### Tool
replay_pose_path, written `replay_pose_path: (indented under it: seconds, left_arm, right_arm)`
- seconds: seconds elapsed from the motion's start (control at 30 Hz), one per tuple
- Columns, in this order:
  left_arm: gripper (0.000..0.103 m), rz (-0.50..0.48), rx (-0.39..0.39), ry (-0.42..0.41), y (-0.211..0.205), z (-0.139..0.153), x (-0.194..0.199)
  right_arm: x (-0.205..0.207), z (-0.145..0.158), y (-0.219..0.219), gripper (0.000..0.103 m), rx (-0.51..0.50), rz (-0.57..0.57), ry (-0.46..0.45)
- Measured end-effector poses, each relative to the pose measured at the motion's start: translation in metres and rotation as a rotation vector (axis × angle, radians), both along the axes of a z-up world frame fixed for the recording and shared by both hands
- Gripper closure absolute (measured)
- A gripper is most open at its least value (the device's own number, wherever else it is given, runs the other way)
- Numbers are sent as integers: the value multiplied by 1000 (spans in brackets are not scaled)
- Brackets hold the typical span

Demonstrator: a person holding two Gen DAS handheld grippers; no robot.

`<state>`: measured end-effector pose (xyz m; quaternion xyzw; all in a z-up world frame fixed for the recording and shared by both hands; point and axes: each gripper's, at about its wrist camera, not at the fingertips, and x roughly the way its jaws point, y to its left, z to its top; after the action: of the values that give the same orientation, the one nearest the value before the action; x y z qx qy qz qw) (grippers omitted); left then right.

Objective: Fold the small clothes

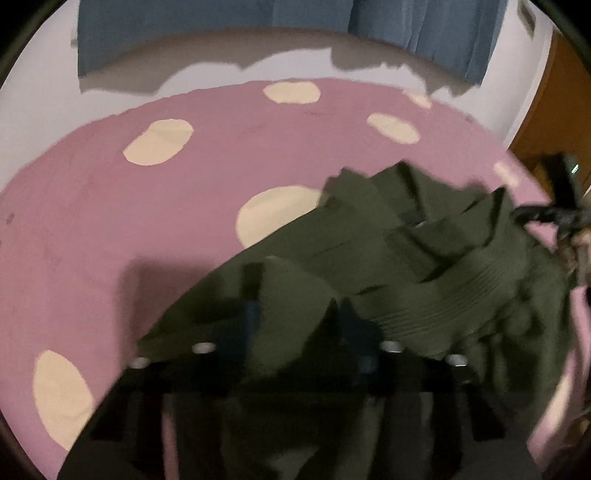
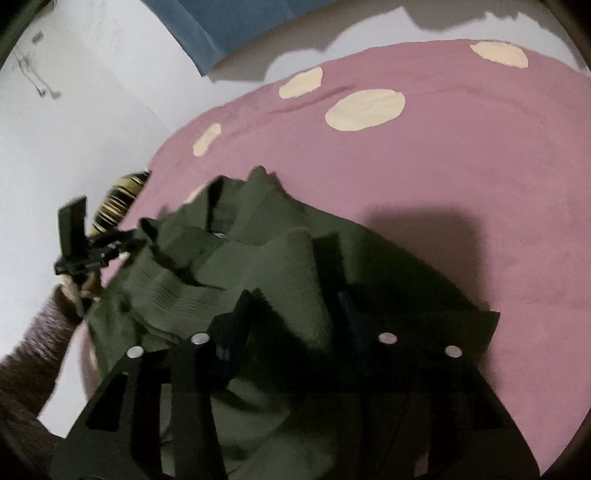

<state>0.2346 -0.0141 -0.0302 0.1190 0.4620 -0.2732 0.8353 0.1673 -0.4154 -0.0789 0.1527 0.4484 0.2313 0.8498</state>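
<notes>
Left wrist view, nearest: left gripper sits low in frame, its two dark fingers apart with a fold of the olive-green garment draped between and over them; whether they pinch the cloth I cannot tell, as the picture is blurred.
Right wrist view, nearest: right gripper likewise has green fabric bunched across both fingers; its grip I cannot tell.
Garment position: crumpled in a heap on the pink bedspread, ribbed band showing, collar end pointing away from both cameras.
Garment edges: ragged far edge overlaps one cream spot; a straight hem corner lies flat on the right.
Open room: broad bare pink cloth beyond and to the outer side of each gripper.
Far edge: bed ends at a white wall with a blue curtain above.
Side: striped item off the bed's edge.
</notes>
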Motion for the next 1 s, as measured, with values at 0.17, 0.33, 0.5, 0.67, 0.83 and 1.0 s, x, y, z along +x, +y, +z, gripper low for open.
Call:
replay_pose_path:
  seconds: [0.17,0.33,0.5,0.67,0.83,1.0]
  left_arm:
    - [90,46,-40,-7,9,7,2]
    - [92,124,-81,-65,9,28,14]
    - [92,209,-43,-78,-2,24,41]
    - [92,281,15,-19,-7,-8,65]
    - [92,320,6,9,1,-27,78]
    - [91,304,-11,18,4,-27,82]
  right_arm:
    - [-9,7,-22,92,117,-94,-19]
    - [-11,26,-30,93,162,-170,-79]
    - [10,17,-47,94,220,-274,-47]
    - [32,-22,-58,94,219,-351,63]
    - [39,-57,-87,103,286,-447,142]
    - [27,-48,-101,103,306,-482,98]
